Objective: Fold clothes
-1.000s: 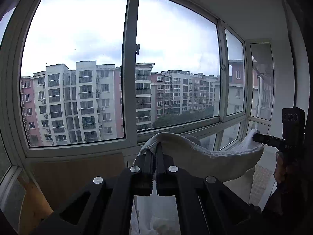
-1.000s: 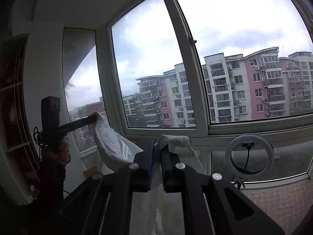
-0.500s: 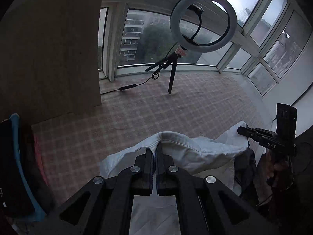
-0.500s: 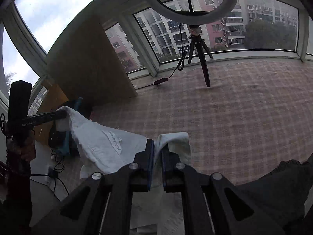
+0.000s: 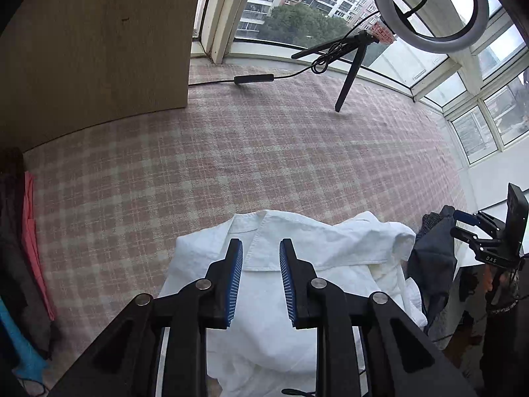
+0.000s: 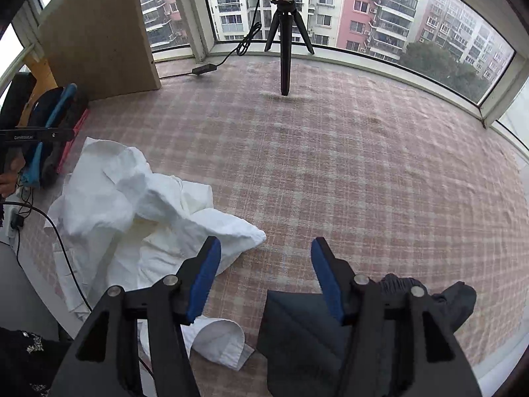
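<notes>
Left wrist view: your left gripper (image 5: 261, 278) has its blue-padded fingers (image 5: 233, 284) spread apart with nothing between them. The crumpled white cotton shirt (image 5: 297, 264) lies directly under and ahead of the gripper, collar toward the far side, flat on the pink-and-cream checked cloth surface (image 5: 198, 165). Just right of the shirt lies a dark grey garment (image 5: 433, 258). At the far right edge you see your right gripper (image 5: 476, 228) seen side-on. Along the left edge lies a stack of dark, coral and blue fabrics (image 5: 26, 248). A light wooden panel (image 5: 99, 43) stands at the far left. A black tripod with a ring light (image 5: 429, 6) stands on the surface near the windows (image 5: 297, 10).

Right wrist view: your right gripper (image 6: 264, 271) holds its fingers wide apart, empty. The white shirt (image 6: 132, 205) lies to the left, its nearest fold touching or just under the left finger; one cuff (image 6: 218, 340) lies below it. The dark grey garment (image 6: 330, 330) sits beneath the gripper on the right. The left gripper (image 6: 36, 135) shows at the left edge. Apartment blocks (image 6: 363, 10) show through the glass.
</notes>
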Motion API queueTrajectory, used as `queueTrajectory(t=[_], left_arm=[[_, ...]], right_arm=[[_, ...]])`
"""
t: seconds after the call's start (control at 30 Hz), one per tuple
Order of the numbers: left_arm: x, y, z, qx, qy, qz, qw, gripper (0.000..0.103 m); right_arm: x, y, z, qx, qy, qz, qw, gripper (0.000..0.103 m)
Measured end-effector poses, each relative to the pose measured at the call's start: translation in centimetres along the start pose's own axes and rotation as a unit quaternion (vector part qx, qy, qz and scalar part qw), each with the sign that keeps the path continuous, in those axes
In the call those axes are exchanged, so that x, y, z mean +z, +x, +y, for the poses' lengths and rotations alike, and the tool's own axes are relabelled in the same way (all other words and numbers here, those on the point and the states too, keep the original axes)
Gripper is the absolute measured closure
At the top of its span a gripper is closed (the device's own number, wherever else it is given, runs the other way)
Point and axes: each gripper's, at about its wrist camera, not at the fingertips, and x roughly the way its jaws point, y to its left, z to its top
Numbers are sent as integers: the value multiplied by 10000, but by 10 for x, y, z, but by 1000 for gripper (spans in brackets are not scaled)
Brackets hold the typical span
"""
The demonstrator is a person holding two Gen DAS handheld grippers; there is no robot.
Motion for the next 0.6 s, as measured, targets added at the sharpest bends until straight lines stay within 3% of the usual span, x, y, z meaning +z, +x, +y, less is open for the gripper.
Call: queueTrajectory(t=[0.03,0.1,0.13,0.2,0.3,0.4,0.47,0.5,0.57,0.6], left_arm=[[-13,-8,-8,-1,110,-12,9999,72],[-40,-12,-24,-9,209,16,9998,72],[-53,-13,-32,-14,252,33,9997,72],[-73,-16,-40,-119,152,56,9998,72],[-95,-17,-43,-196,-103,66,9997,72],[-113,-18,-43,-154,-323,38,9994,72],[-121,-20,-42,-85,-469,3,9989,72],[-124,-20,-41,-60,-553,-14,9985,72],[-129,-21,-41,10,-608,-56,9981,72],[-130,-21,-43,45,-619,-71,9980,72]], right_arm=[[1,-2,16,218,-398,-70,9989,45],[2,-7,49,655,-1192,-208,9905,30],[3,1,69,614,-1591,-318,9848,30],[0,23,107,282,-2560,-544,9647,30],[-13,56,151,-84,-3796,-583,9233,30],[-24,89,172,-699,-4507,-674,8874,31],[-23,102,172,-1055,-4669,-857,8738,34],[-16,105,167,-974,-4601,-804,8788,53],[11,106,151,-319,-4071,-366,9121,88],[24,103,141,-49,-3837,-280,9230,88]])
